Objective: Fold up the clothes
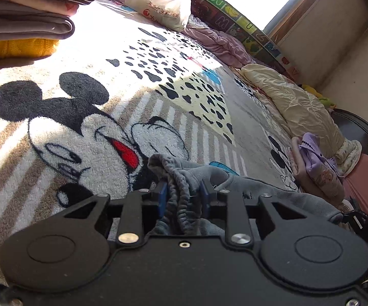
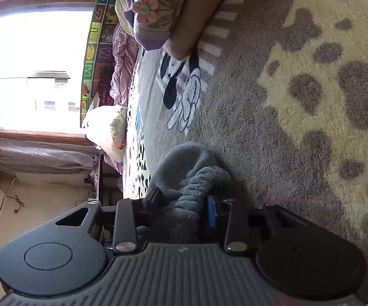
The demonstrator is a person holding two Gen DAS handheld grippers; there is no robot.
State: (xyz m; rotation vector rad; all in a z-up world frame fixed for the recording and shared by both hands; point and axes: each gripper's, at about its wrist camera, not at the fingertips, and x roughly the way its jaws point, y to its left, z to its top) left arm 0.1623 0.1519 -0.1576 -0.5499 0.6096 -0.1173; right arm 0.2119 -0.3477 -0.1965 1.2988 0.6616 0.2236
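A grey fleece garment [image 1: 260,191] with an elastic waistband lies bunched on the cartoon-mouse blanket [image 1: 56,102]. My left gripper [image 1: 184,196] is shut on the gathered waistband, which sits squeezed between the blue pads [image 1: 162,196]. The rest of the cloth trails off to the right. In the right wrist view, rolled onto its side, the same grey garment [image 2: 184,160] bulges out in front of my right gripper [image 2: 181,204]. That gripper is shut on a thick fold of it, low over the spotted blanket [image 2: 311,102].
A stack of folded clothes [image 1: 26,12] sits at the far left. A white plastic bag [image 1: 163,0], pink bedding [image 1: 217,40] and a cream quilt [image 1: 293,102] line the far edge by the alphabet mat [image 1: 237,17]. Folded purple clothes [image 1: 316,163] lie at the right.
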